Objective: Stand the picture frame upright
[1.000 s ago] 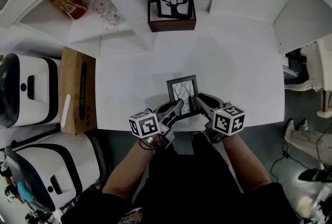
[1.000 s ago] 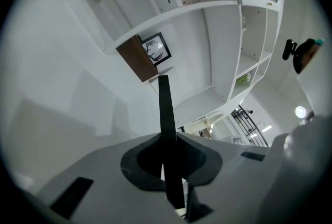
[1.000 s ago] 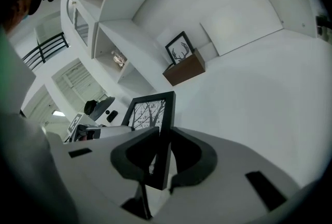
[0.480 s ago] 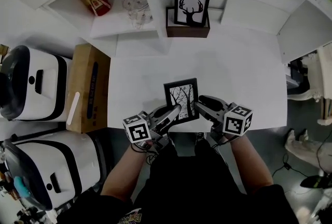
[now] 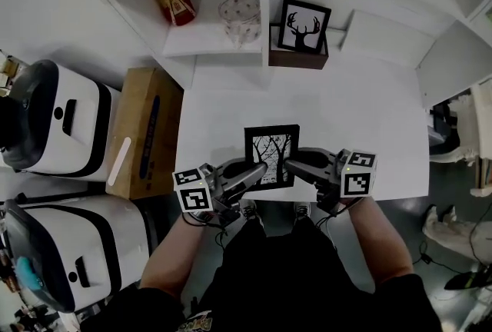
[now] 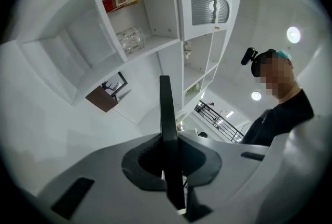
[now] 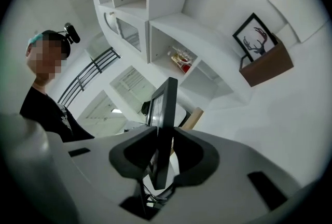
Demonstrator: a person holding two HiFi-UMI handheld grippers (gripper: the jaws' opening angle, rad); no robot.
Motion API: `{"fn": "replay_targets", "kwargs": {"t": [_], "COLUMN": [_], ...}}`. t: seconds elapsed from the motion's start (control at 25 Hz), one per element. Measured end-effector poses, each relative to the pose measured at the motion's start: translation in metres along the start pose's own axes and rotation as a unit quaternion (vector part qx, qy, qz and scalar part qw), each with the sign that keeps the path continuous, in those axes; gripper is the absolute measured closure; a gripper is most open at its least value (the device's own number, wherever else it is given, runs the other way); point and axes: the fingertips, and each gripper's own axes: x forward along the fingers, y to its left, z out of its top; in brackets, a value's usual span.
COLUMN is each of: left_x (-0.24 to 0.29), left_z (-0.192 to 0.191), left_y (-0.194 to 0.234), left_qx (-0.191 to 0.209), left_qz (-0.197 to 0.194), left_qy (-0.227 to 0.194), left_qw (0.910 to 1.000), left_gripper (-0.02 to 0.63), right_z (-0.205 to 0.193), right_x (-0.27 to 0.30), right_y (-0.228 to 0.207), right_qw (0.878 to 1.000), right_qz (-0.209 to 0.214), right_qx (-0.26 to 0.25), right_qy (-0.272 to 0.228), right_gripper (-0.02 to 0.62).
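A black picture frame with a tree print is near the front edge of the white table, between my two grippers. My left gripper is shut on its left edge. In the left gripper view the frame runs edge-on up through the left gripper. My right gripper is at the frame's right edge. Its jaws are closing, and the frame stands between the pads of the right gripper, which lie close to both faces.
A deer picture stands on a brown box at the table's back. White shelves hold a red packet and a glass. A cardboard box and white machines stand left of the table.
The frame's far edge has come up off the table. My right gripper has opened and moved from the frame's near corner to its right edge. The left gripper kept its hold.
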Motion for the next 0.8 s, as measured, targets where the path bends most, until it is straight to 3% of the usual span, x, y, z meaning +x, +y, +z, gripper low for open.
{"fn": "replay_targets", "kwargs": {"t": [0.28, 0.56, 0.8], "left_x": [-0.023, -0.037, -0.047], "left_z": [0.017, 0.033, 0.042], "left_y": [0.0, 0.019, 0.04], "left_qx": [0.052, 0.099, 0.171], "left_qz": [-0.004, 0.017, 0.055], "left_qy": [0.036, 0.069, 0.117], "left_qw": [0.998, 0.9926, 0.9768], "left_gripper": [0.57, 0.546, 0.508], "right_z": [0.008, 0.015, 0.017], "right_x": [0.025, 0.047, 0.059], "right_y": [0.012, 0.015, 0.009], "right_qw": [0.999, 0.993, 0.985], "right_qz": [0.004, -0.025, -0.069], "right_qx": [-0.047, -0.111, -0.158], "right_qy": [0.009, 0.005, 0.004], "right_gripper": [0.525, 0.529, 0.531]}}
